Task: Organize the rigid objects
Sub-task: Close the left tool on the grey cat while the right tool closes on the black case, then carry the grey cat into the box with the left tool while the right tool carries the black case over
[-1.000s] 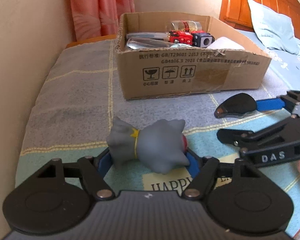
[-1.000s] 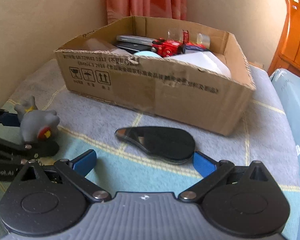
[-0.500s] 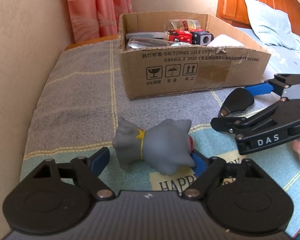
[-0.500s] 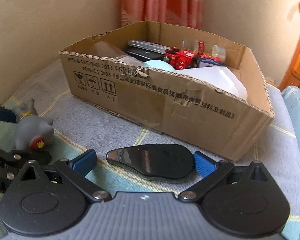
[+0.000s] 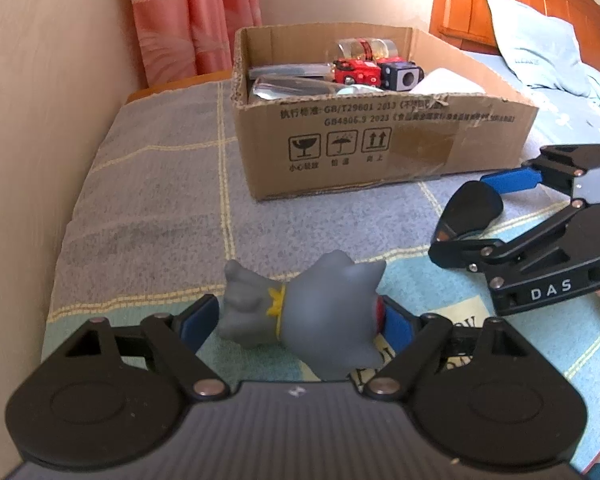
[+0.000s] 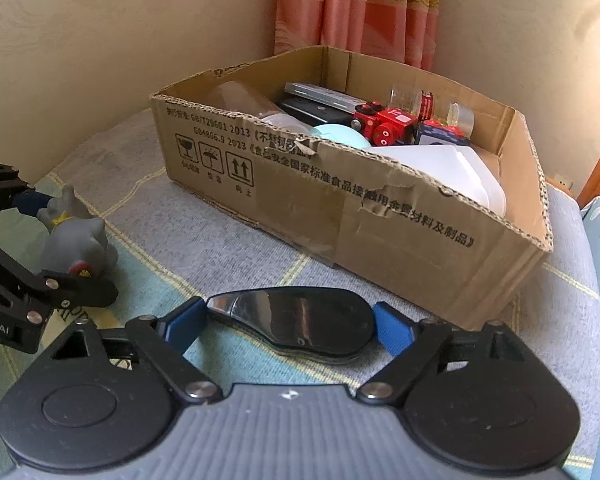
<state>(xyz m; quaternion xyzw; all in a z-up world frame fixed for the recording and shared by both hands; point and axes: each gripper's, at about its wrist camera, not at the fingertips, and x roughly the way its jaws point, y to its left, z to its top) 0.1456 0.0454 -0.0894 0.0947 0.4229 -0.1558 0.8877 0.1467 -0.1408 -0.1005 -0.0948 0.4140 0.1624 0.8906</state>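
Observation:
A grey rubber toy (image 5: 312, 308) with a yellow collar lies on the blanket between the blue pads of my left gripper (image 5: 298, 306). The jaws stand open, and the left pad is just clear of the toy's tail. My right gripper (image 6: 290, 310) has its jaws closing on a glossy black teardrop-shaped case (image 6: 300, 320), and both pads touch its ends. In the left wrist view the case (image 5: 474, 210) sits between the right gripper's fingers (image 5: 512, 180). The right wrist view has the toy (image 6: 76, 240) at its left edge. An open cardboard box (image 5: 380, 148) stands beyond both.
The box (image 6: 340, 216) holds a red toy car (image 6: 384, 128), tape rolls, a white container and other items. A wall runs along the left, with a pink curtain (image 5: 192, 16) behind. A wooden headboard (image 5: 480, 4) and a pillow (image 5: 540, 40) are at the right.
My left gripper's jaws widened off the grey toy, which stayed on the blanket. My right gripper's pads closed in onto the ends of the black case, and its view rolled slightly.

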